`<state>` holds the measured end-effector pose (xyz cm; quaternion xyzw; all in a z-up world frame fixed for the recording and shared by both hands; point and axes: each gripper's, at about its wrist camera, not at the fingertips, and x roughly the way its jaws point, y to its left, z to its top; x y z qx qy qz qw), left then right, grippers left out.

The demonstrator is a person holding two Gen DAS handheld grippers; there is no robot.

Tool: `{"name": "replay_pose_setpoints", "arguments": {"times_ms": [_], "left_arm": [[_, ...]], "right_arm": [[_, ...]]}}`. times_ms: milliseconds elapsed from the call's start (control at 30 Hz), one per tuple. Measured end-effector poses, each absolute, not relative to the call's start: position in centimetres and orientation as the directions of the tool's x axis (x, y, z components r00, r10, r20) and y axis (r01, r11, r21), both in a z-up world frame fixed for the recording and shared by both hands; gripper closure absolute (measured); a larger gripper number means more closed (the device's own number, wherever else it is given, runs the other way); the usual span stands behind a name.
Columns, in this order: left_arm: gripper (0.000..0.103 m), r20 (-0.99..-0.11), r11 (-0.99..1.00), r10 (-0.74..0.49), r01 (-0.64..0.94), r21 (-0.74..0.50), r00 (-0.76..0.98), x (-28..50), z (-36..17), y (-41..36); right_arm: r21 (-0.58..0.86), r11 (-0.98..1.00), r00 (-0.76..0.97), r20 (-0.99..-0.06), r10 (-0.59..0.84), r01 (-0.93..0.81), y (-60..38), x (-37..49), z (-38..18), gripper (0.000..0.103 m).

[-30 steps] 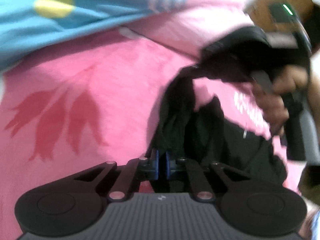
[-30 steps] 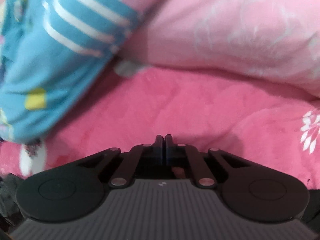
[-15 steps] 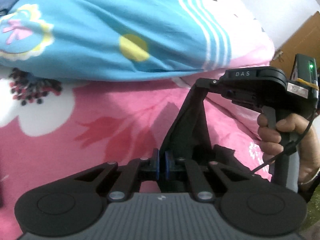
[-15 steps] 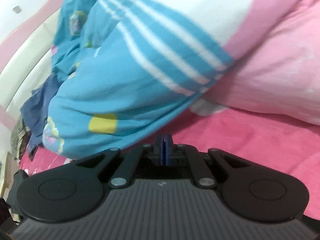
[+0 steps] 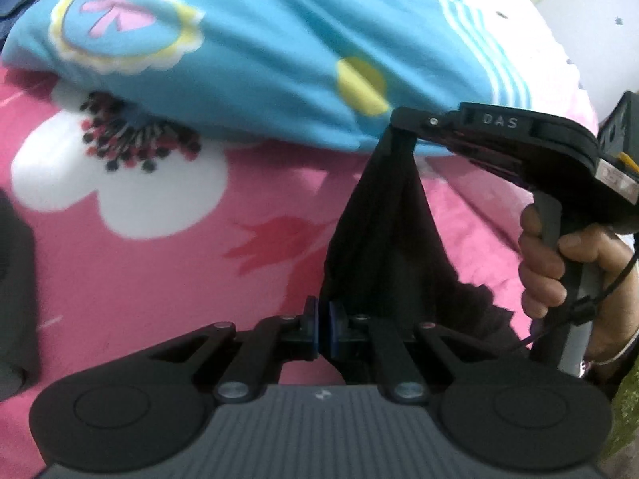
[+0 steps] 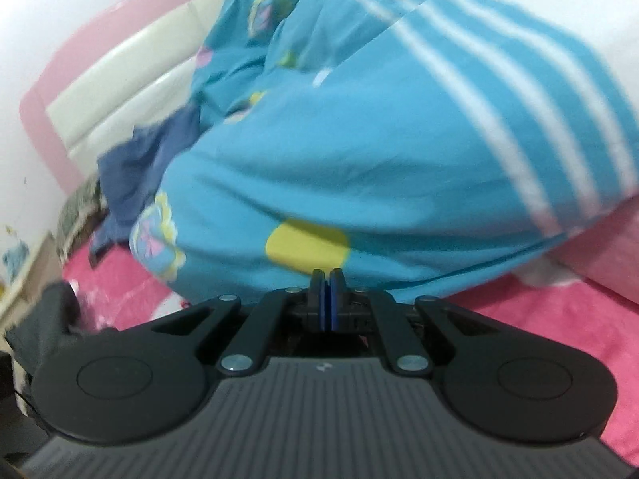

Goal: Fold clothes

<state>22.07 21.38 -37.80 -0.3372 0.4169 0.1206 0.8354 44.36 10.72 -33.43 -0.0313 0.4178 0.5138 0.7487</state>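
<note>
A black garment (image 5: 383,239) is stretched in a taut wedge between my two grippers above the pink flowered bedsheet (image 5: 159,271). At the bottom of the left wrist view, my left gripper (image 5: 323,319) is shut on the garment's lower edge. My right gripper (image 5: 399,129) is higher and farther off, held by a hand (image 5: 547,267), and is shut on the garment's top corner. The right wrist view shows the right gripper (image 6: 327,299) with its blue pads pressed together. The cloth itself is hidden below them there.
A bulky blue quilt (image 5: 259,40) with white stripes and yellow dots lies just beyond the grippers and fills the right wrist view (image 6: 359,159). Behind it are navy clothing (image 6: 131,167) and a pink-and-cream headboard (image 6: 120,68). A dark object (image 5: 12,279) sits at the left edge.
Both grippers have risen and moved apart with the black garment, pulling it from a crumpled heap into a taut wedge. Both views have tilted up toward the blue quilt.
</note>
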Motion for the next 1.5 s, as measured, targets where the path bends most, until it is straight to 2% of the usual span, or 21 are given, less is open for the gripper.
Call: {"name": "replay_pose_setpoints", "arguments": {"times_ms": [267,300,367,433,467,600,633,767,933,967,1000,1033,1067,1400,1500], "left_arm": [[0.097,-0.827,0.741,-0.063,-0.529,-0.413,0.559,21.4,-40.1,22.0],[0.097,-0.833,0.744,-0.061,-0.531,-0.405,0.550,21.3,-40.4,22.0],[0.097,-0.838,0.746,-0.063,-0.532,-0.401,0.543,21.3,-40.9,22.0],[0.097,-0.837,0.753,-0.060,-0.525,-0.395,0.543,21.3,-41.0,22.0],[0.097,-0.837,0.756,-0.059,-0.523,-0.393,0.543,21.3,-41.0,22.0],[0.096,-0.837,0.755,-0.062,-0.523,-0.396,0.544,21.2,-41.1,22.1],[0.096,-0.837,0.755,-0.062,-0.522,-0.396,0.544,21.2,-41.1,22.1],[0.096,-0.835,0.759,-0.059,-0.519,-0.393,0.547,21.1,-40.9,22.1],[0.095,-0.836,0.772,-0.052,-0.510,-0.380,0.546,21.1,-41.0,21.9],[0.095,-0.837,0.777,-0.048,-0.506,-0.374,0.545,21.1,-40.9,21.8],[0.095,-0.837,0.779,-0.045,-0.505,-0.371,0.545,21.1,-41.0,21.8],[0.095,-0.838,0.782,-0.042,-0.504,-0.367,0.545,21.1,-41.0,21.7],[0.095,-0.838,0.783,-0.037,-0.505,-0.363,0.545,21.1,-41.0,21.7],[0.095,-0.838,0.782,-0.015,-0.517,-0.349,0.545,21.3,-41.1,21.4],[0.095,-0.834,0.778,-0.023,-0.514,-0.361,0.551,21.2,-41.2,21.6]], "right_arm": [[0.349,0.447,0.073,-0.716,0.694,-0.824,13.6,43.0,-37.8,0.099],[0.356,0.447,0.057,-0.728,0.683,-0.821,13.7,43.2,-38.2,0.095],[0.393,0.449,0.041,-0.715,0.698,-0.802,13.1,43.7,-37.7,0.081],[0.442,0.429,0.044,-0.655,0.755,-0.788,11.1,44.3,-36.2,0.055],[0.449,0.424,0.053,-0.636,0.770,-0.787,10.2,44.7,-35.4,0.050],[0.473,0.449,0.097,-0.598,0.795,-0.758,4.3,46.8,-31.2,0.047],[0.457,0.486,0.125,-0.621,0.774,-0.744,2.7,47.6,-30.6,0.046],[0.276,0.596,0.166,-0.798,0.579,-0.754,-2.4,49.3,-31.3,0.049],[0.206,0.529,0.044,-0.906,0.421,-0.823,-3.7,48.4,-34.9,0.060],[0.200,0.545,0.063,-0.903,0.426,-0.814,-4.0,48.3,-34.9,0.065],[0.195,0.561,0.082,-0.899,0.431,-0.804,-4.2,48.3,-34.9,0.074],[0.190,0.577,0.102,-0.894,0.435,-0.794,-4.4,48.3,-34.9,0.090],[0.186,0.593,0.121,-0.890,0.440,-0.784,-4.7,48.3,-34.9,0.101],[0.153,0.737,0.318,-0.831,0.457,-0.659,-6.9,48.3,-35.0,0.103],[0.232,0.623,0.240,-0.780,0.578,-0.747,-6.5,46.5,-32.3,0.101]]}}
